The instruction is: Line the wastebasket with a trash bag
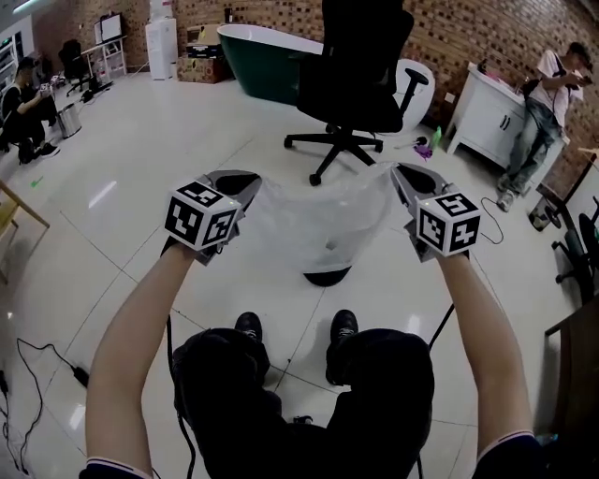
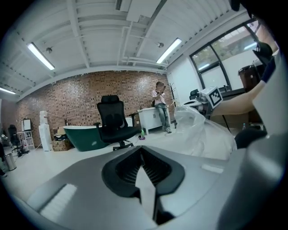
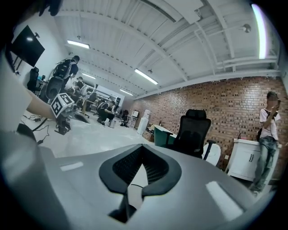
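**One trash bag spread in the air above the wastebasket**

Pale glossy tiled floor, with a brick wall at the far side. Green bathtub against that wall. Black office chair stands in front of the tub. White cabinet off to the right, with a person standing beside it.

The clear trash bag hangs as a loose sheet between the two raised grippers. The dark wastebasket sits on the floor below it. Only its near edge shows under the film, and the rest is a shadow through the plastic. The wearer's shoes are just behind the wastebasket.

Left gripper: jaws shut, pinching the bag's left edge. Right gripper: jaws shut on the bag's right edge. Both are at about the same height and well apart. The left gripper view shows the crumpled film running off toward the other gripper.
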`<state>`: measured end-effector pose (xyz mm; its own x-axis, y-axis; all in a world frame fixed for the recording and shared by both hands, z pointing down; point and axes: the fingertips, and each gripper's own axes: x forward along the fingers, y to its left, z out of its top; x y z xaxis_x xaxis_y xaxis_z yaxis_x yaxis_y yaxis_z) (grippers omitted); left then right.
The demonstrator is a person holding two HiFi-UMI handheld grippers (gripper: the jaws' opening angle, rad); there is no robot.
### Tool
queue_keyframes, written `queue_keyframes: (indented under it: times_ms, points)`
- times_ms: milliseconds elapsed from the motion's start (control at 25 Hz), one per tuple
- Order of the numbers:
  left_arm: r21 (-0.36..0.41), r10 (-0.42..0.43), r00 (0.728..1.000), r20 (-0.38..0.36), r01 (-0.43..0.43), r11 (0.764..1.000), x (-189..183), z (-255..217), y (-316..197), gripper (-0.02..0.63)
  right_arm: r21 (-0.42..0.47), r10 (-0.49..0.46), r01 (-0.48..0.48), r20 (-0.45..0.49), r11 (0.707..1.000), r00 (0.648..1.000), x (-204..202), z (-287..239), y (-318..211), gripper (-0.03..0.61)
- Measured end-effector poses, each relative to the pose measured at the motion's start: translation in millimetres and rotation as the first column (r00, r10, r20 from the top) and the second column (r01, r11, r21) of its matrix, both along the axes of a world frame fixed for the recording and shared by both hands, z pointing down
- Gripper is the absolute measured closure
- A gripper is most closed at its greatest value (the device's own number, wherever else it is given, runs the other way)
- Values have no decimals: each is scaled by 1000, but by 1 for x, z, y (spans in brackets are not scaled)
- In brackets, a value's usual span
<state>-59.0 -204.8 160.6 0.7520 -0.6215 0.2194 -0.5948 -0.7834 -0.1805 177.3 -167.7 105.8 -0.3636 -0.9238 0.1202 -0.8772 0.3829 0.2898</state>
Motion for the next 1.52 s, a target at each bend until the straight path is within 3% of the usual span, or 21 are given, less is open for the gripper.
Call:
queue_keyframes:
  times_ms: [320, 600, 1080, 1520]
  points:
    - [15, 28, 998, -50, -27, 1000, 87, -24, -26, 601, 68, -11, 7, 67, 998, 998, 64, -21, -15, 577]
    - [3, 27, 999, -24, -27, 1000, 139, -4, -55, 601, 25, -60, 59, 53, 998, 997, 99, 6, -45, 577]
    - [-115, -86, 993, 86, 96, 989, 157, 78, -119, 601, -85, -170, 176, 70, 981, 983, 110, 76, -122, 577]
    - [-218, -148, 979, 137, 176, 960, 159, 160, -162, 601, -196, -146, 167, 113, 966, 983, 122, 168, -178, 577]
